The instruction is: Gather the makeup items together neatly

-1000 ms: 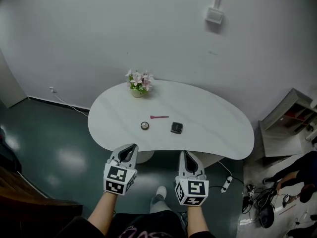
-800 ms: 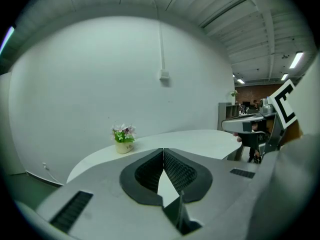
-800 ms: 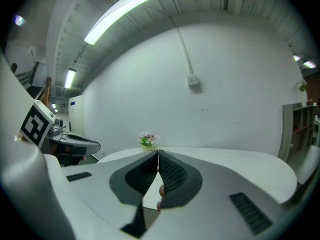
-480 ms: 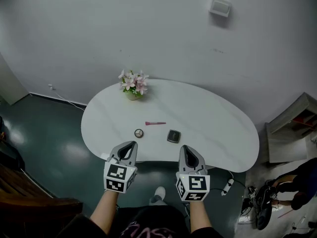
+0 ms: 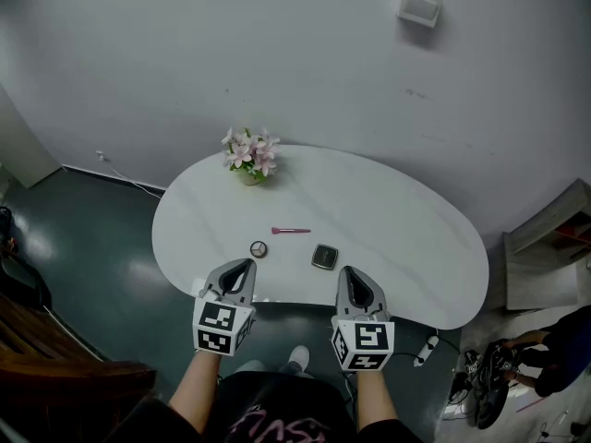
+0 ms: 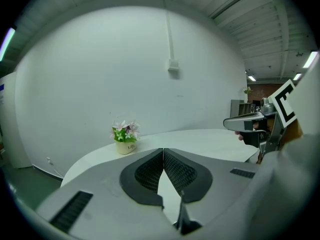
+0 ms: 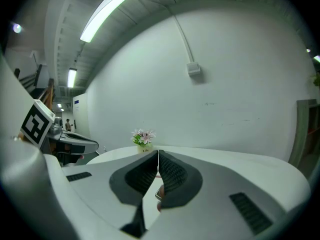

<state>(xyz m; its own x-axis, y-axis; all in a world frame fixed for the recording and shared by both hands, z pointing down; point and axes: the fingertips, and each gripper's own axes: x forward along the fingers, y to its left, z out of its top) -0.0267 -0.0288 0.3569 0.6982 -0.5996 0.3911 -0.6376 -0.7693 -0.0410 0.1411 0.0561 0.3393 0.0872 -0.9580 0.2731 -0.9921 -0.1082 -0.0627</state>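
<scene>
Three makeup items lie on the white table (image 5: 397,238): a small round compact (image 5: 259,248), a pink stick-like item (image 5: 290,232) behind it, and a dark square compact (image 5: 324,257) to the right. My left gripper (image 5: 242,268) is shut and empty at the table's near edge, just in front of the round compact. The right gripper (image 5: 352,275) is also shut and empty, close in front of the square compact. In the left gripper view the jaws (image 6: 163,151) meet at the tips; the right gripper view shows the same (image 7: 158,153), with a bit of the square compact (image 7: 158,193) in the gap below.
A small pot of pink flowers (image 5: 248,154) stands at the table's far left edge, also in the left gripper view (image 6: 124,135). A grey wall rises behind the table. A shelf unit (image 5: 554,247) and cables (image 5: 489,386) sit at the right on the floor.
Both grippers have come forward from short of the table to its near edge. The table and its items now sit lower and closer in the head view.
</scene>
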